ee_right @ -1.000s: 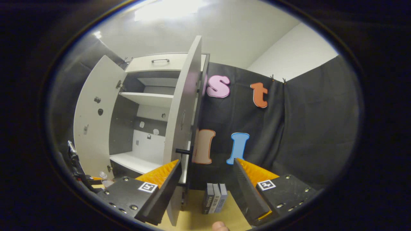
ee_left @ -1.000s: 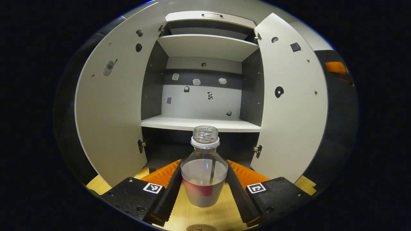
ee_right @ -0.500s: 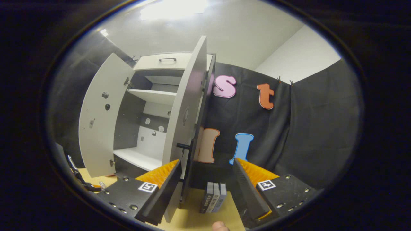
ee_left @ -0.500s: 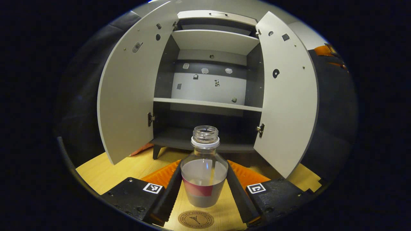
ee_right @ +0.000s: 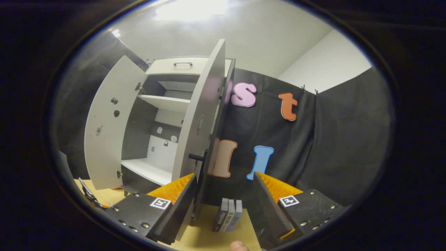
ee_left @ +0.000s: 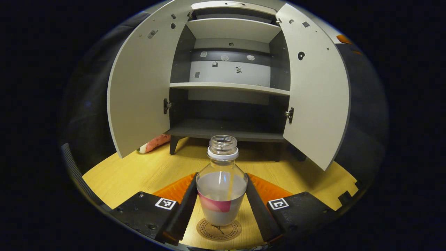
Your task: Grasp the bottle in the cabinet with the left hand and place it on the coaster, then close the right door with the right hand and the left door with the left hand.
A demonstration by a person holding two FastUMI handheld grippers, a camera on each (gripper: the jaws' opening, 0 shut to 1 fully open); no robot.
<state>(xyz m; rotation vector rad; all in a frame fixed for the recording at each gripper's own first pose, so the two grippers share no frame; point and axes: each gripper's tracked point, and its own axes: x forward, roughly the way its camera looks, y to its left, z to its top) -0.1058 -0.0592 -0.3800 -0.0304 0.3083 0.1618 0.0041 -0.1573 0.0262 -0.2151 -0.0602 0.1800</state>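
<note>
Bottle (ee_left: 222, 190) clamped upright in left tongs (ee_left: 221, 205), poised over coaster (ee_left: 218, 229) on counter (ee_left: 139, 172), contact unclear. Best lowered straight, centred on the disc, released only once seated. Right tongs (ee_right: 223, 205) spread wide, gripping nothing, close to right door (ee_right: 200, 118).

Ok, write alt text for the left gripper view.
The left gripper holds an uncapped clear bottle upright between its jaws, right over a round coaster on the wooden table. Behind it stands a cabinet with both doors wide open and bare shelves.
</note>
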